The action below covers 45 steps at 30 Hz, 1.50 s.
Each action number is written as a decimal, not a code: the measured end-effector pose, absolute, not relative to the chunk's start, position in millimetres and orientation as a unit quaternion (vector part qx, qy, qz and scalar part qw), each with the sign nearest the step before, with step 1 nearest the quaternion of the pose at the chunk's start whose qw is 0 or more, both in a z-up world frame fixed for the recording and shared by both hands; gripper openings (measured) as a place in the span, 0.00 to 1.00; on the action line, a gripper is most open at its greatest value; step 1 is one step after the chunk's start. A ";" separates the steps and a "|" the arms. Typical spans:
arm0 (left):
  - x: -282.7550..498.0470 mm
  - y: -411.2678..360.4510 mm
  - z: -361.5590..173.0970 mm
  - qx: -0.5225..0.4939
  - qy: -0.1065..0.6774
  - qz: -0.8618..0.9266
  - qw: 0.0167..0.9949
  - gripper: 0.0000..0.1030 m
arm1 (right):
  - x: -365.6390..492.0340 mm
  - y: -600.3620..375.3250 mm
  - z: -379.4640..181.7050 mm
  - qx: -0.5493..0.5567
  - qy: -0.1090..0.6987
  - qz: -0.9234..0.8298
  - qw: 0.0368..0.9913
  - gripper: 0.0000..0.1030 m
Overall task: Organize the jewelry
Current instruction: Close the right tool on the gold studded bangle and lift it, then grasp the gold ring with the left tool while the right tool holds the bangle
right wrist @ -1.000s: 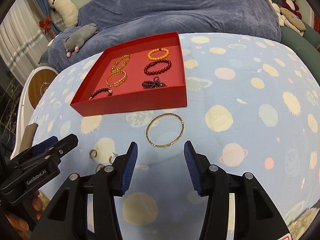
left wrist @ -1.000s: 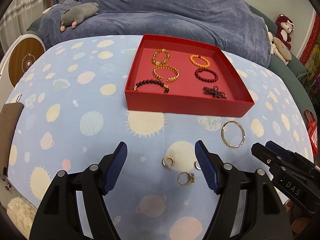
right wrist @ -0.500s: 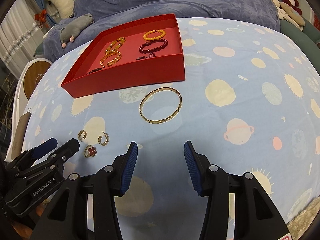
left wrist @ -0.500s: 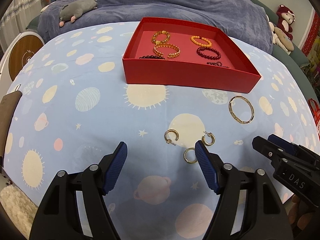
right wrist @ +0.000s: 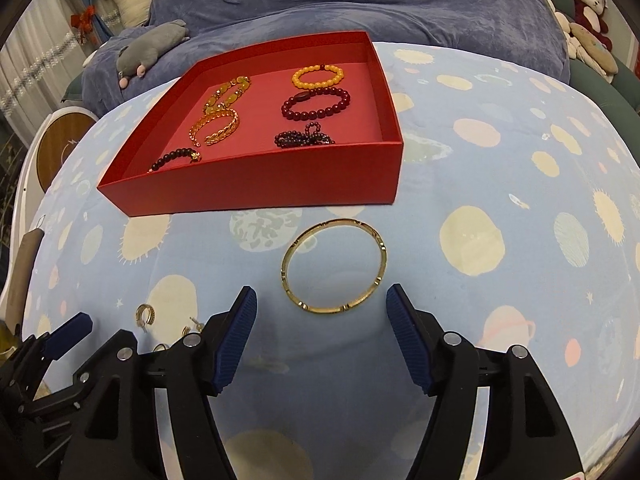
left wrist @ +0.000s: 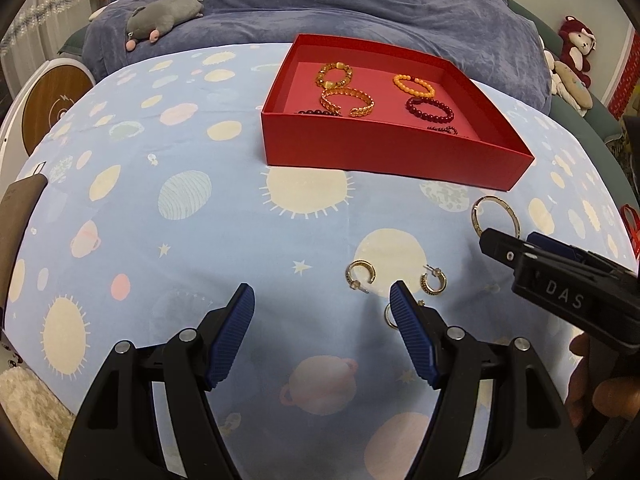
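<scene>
A red tray (left wrist: 384,152) (right wrist: 260,188) holds several beaded bracelets. A gold bangle (right wrist: 334,266) lies on the blue cloth in front of it, just beyond my open right gripper (right wrist: 322,334); it also shows in the left wrist view (left wrist: 496,216), partly behind the right gripper. Two gold hoop earrings (left wrist: 360,276) (left wrist: 433,282) and a ring (left wrist: 390,316) lie just ahead of my open, empty left gripper (left wrist: 322,328), the ring against its right finger. The earrings show at lower left in the right wrist view (right wrist: 145,314).
The table has a blue planet-print cloth (left wrist: 180,200). A blue-covered sofa (left wrist: 360,4) with a grey plush mouse (left wrist: 164,14) stands behind it. Plush toys (left wrist: 576,56) sit at the far right. A round wooden item (left wrist: 52,108) stands at the left.
Both grippers moved. The right one came closer to the gold bangle, which now lies just ahead of its fingers. The left one shifted left, so the earrings lie toward its right finger.
</scene>
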<state>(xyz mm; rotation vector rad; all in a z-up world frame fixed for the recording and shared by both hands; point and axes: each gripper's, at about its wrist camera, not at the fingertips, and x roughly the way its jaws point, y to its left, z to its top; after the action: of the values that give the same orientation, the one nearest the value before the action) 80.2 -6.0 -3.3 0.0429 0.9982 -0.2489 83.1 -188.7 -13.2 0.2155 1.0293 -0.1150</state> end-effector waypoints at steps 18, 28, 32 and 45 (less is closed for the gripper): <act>77.1 -3.3 -9.7 0.018 0.486 -0.118 0.866 0.66 | 100.4 -181.4 -20.4 0.048 0.485 -0.071 0.870 0.56; 71.5 -7.4 -8.0 0.021 0.483 -0.126 0.866 0.66 | 79.0 -186.2 -17.4 0.067 0.487 -0.068 0.868 0.54; 67.9 -9.8 -7.2 0.020 0.484 -0.135 0.865 0.66 | 60.3 -191.4 -13.9 0.085 0.487 -0.070 0.866 0.54; 63.2 -25.7 -10.0 0.014 0.487 -0.157 0.859 0.59 | 29.2 -198.8 -10.3 0.119 0.494 -0.072 0.858 0.54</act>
<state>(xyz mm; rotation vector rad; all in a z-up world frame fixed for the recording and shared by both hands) 63.2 -25.7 -10.0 0.0299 1.0234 -0.3292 29.2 -198.8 -10.3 0.2495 1.0371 -0.1521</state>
